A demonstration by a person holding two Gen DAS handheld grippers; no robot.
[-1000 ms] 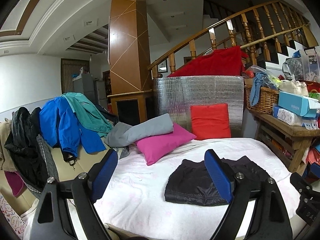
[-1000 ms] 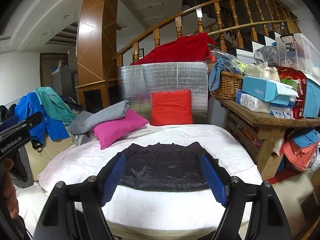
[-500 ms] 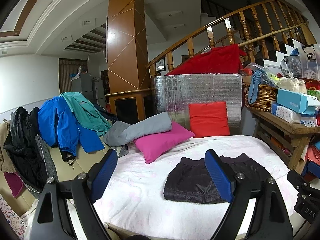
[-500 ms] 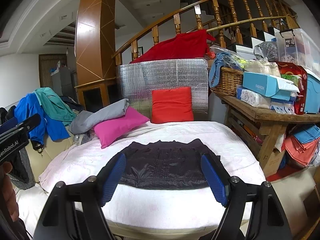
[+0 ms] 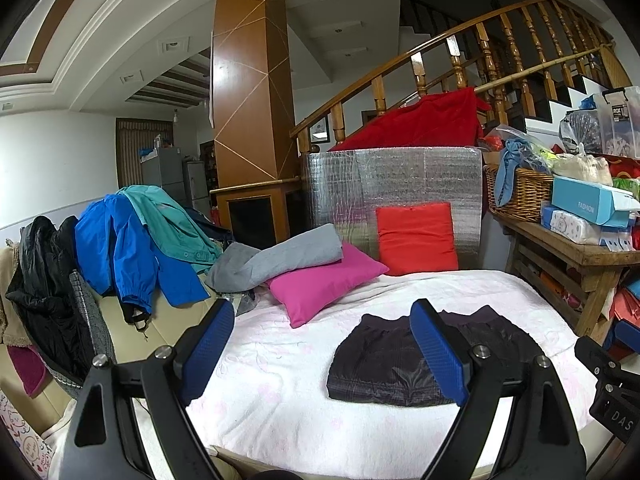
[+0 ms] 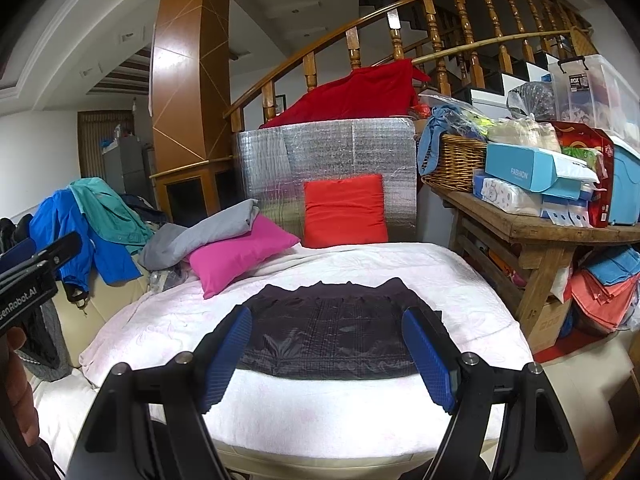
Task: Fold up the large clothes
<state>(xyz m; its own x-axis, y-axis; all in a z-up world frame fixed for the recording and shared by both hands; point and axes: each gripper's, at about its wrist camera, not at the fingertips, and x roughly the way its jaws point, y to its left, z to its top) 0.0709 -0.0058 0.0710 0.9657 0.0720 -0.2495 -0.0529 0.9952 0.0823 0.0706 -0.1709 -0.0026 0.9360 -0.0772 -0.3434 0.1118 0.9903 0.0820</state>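
A dark folded garment [image 6: 328, 332] lies flat on the white bedcover [image 6: 320, 412], near its front edge; it also shows in the left wrist view [image 5: 384, 356]. My right gripper [image 6: 330, 356] is open and empty, held just in front of the garment with its blue pads [image 6: 430, 356] either side of it. My left gripper [image 5: 324, 352] is open and empty, held off the bed's front left, apart from the garment. The left gripper's body shows at the left edge of the right wrist view [image 6: 32, 272].
A pink pillow [image 5: 324, 280], a grey garment [image 5: 272, 260] and a red cushion [image 5: 416, 236] lie at the bed's back. Blue and teal jackets [image 5: 132, 248] hang on the left. A cluttered wooden table [image 6: 540, 232] stands at the right. A silver foil panel [image 6: 328, 160] stands behind.
Both grippers have drifted slightly, the views tilting down a little. Both stay open and empty. The garment has not moved.
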